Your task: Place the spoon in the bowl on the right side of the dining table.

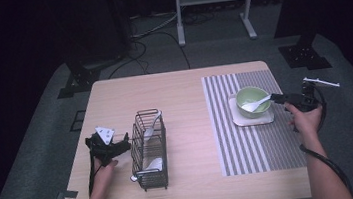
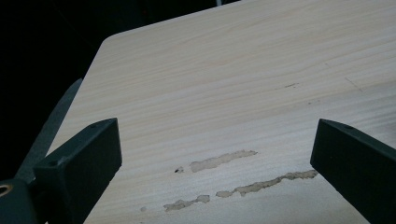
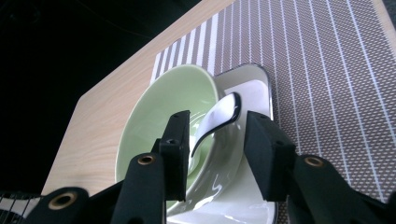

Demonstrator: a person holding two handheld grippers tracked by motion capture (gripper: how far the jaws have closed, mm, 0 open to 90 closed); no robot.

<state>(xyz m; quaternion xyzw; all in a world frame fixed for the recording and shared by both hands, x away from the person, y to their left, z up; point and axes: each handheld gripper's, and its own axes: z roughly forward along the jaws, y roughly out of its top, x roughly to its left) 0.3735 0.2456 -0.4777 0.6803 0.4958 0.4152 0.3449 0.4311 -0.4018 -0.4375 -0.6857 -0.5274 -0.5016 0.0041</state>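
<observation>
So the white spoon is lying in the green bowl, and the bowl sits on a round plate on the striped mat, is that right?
Not quite: the plate is square with rounded corners, not round, as the high view shows. The rest holds: the white spoon lies in the green bowl, and the bowl sits on that plate on the striped mat.

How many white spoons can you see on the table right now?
3: one spoon in the green bowl at, two in the wire basket, an upright spoon and a low spoon. More may be hidden.
</observation>
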